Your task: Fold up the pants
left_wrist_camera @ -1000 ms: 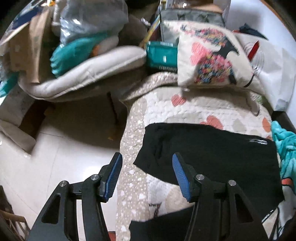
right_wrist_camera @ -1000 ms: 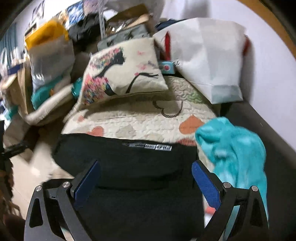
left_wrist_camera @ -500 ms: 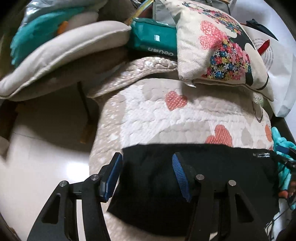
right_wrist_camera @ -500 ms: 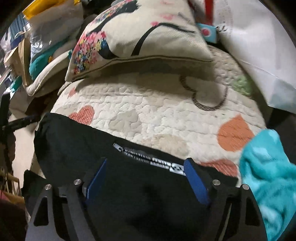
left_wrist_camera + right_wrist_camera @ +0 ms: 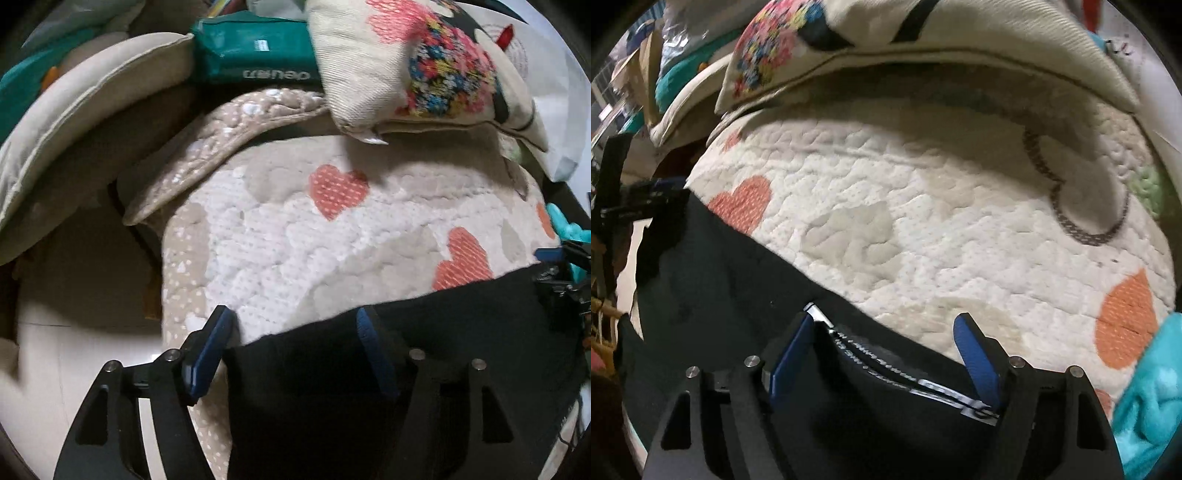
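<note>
Black pants [image 5: 461,325] lie spread on a cream quilt with orange hearts [image 5: 295,236]. My left gripper [image 5: 295,343] is open, low over the pants' far left corner, its jaws either side of the edge. My right gripper [image 5: 886,350] is open, low over the pants [image 5: 738,280] at the far right edge, its jaws straddling a white printed label [image 5: 923,384]. Each gripper shows at the edge of the other's view: the right one in the left wrist view [image 5: 561,266], the left one in the right wrist view [image 5: 639,199].
A flowered cushion [image 5: 424,62] lies at the back of the quilt, with a green pack [image 5: 255,51] and a beige cushion [image 5: 85,114] to its left. A teal towel [image 5: 1152,406] lies at the right. White floor [image 5: 74,350] lies off the quilt's left side.
Both grippers have moved forward and down to the pants' far edge. The right gripper's jaws have narrowed somewhat, still open. The pants have not visibly moved.
</note>
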